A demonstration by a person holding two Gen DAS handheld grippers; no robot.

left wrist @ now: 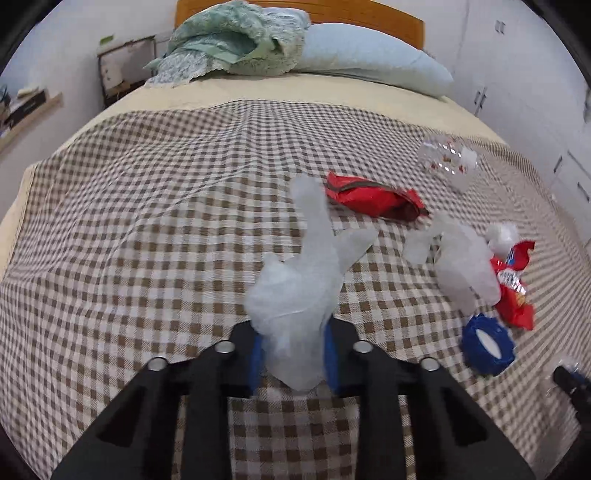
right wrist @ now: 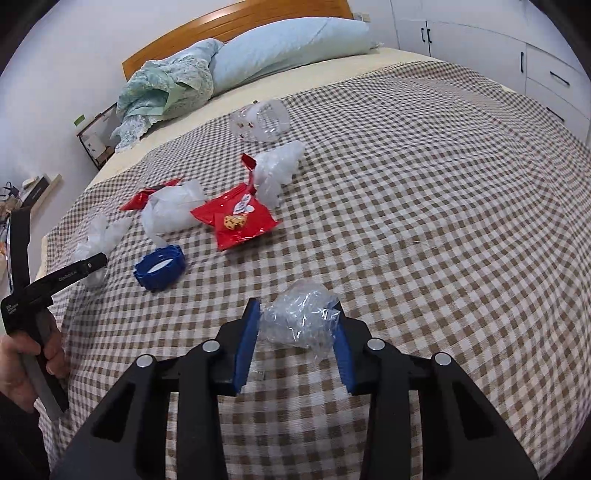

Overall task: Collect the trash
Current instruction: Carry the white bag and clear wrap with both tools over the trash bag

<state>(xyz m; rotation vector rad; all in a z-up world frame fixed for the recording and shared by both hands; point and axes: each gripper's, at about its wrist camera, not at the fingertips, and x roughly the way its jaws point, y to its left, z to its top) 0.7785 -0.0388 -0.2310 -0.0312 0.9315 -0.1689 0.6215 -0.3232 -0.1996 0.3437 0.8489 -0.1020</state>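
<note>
Checked brown-and-white cloth [right wrist: 406, 184] covers the bed, with the litter in a loose cluster on it. Left gripper [left wrist: 293, 350]: blue pads pressed together on a translucent white disposable plastic glove [left wrist: 295, 288], whose fingers stick up and away from the tool. Right gripper [right wrist: 293, 345]: blue pads clamped on either side of a crumpled ball of clear plastic film [right wrist: 297, 317], which sits on the cloth near the bed's near edge.

Around them, in the right wrist view: blue ridged plastic ring-shaped lid [right wrist: 159, 267] just beside the left tool's tip; red cookie wrapper [right wrist: 240, 221] beyond it; second crumpled white plastic glove [right wrist: 170, 210] touching that wrapper's left side; another white plastic wad [right wrist: 277, 166] behind the wrapper; clear plastic cup with red print [right wrist: 260, 122] lying on its side, farthest out. A red foil pouch [left wrist: 373, 197] lies behind the held glove. Nothing lies between either tool and its item.

Pale blue pillow [right wrist: 288, 44] and green floral bedding [right wrist: 162, 88] lie at the wooden headboard [right wrist: 236, 18].

A bare hand [right wrist: 22, 365] grips the left tool's handle at the frame's left edge. Both tools point steeply down toward the cloth.
</note>
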